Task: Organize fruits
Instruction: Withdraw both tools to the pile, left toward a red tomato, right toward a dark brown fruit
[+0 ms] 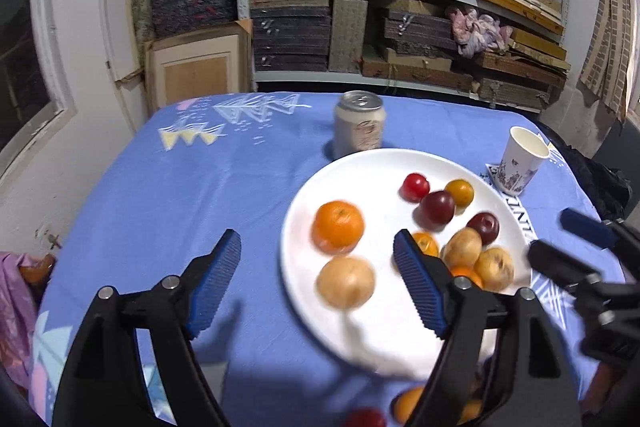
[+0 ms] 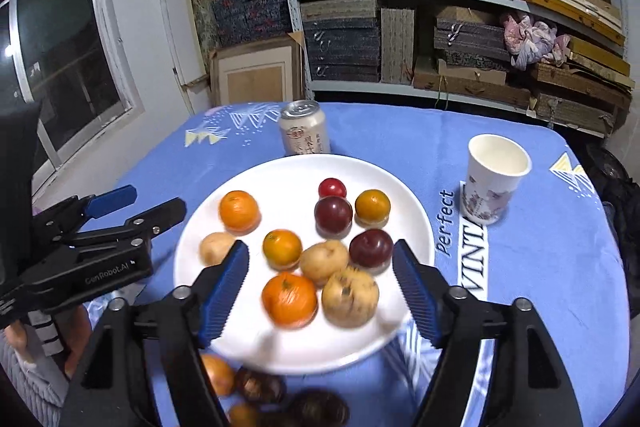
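1. Right gripper (image 2: pixel 320 287): jaws spread wide and holding nothing, hovering over the near half of the white plate (image 2: pixel 224 203). Its blue pads (image 2: pixel 224 291) flank two fruits.
2. Between and just ahead of those pads: a large orange (image 2: pixel 290 300) toward the left pad and a tan, apple-like fruit (image 2: pixel 350 297) toward the right pad, lying close together, possibly touching.
3. Farther ahead on the plate: a second tan fruit (image 2: pixel 324 262), a smaller orange (image 2: pixel 282 249), two dark red plums (image 2: pixel 371 248), a small red fruit (image 2: pixel 332 188) and two more oranges. All are roughly round, so no long axis governs the approach.
4. Below and behind the right gripper, off the plate on the blue tablecloth (image 2: pixel 540 227): several loose fruits (image 2: pixel 260 385), blurred, dark and orange-toned.
5. Left gripper (image 1: pixel 318 275): jaws likewise wide apart and empty, straddling the plate's left rim; an orange (image 1: pixel 339 226) and a tan fruit (image 1: pixel 346 282) lie between its pads.
6. Judgement: the loose fruits near the table's front edge look to be the remaining work; they lie beneath and behind both grippers, nearer the right one.
7. Beyond the plate: a drink can (image 2: pixel 305 127) straight ahead, a paper cup (image 2: pixel 494 177) ahead and to the right, both clear of the fruit.
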The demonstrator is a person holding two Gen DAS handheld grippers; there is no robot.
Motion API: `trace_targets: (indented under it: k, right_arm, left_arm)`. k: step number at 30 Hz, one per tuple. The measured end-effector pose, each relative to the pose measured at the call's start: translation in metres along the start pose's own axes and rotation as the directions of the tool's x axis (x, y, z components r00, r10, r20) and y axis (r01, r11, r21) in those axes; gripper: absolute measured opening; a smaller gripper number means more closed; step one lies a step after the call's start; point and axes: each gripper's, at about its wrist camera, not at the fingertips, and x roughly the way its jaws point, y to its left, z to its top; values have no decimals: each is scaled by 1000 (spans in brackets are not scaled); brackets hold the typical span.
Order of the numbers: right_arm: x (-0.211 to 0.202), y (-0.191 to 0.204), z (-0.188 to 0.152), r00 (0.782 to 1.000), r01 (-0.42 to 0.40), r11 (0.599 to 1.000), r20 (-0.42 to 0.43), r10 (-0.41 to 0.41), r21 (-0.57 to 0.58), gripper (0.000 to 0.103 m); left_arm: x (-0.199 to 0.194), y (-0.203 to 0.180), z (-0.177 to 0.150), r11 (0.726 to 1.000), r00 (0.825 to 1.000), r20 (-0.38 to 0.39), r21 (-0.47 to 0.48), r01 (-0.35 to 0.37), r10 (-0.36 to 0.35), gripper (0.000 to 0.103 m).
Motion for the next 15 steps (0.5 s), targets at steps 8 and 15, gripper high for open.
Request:
trace_targets:
  k: [8, 15]
  right_arm:
    - [-88, -16, -80, 988, -49, 989, 152, 27, 139, 98]
    - [-83, -33, -119, 995, -19, 973, 104, -5, 230, 98]
  left_arm:
    - [-54, 25, -79, 998, 999, -17, -55, -33, 32, 86]
    - [-55, 16, -119, 997, 997, -34, -9, -75, 75, 86]
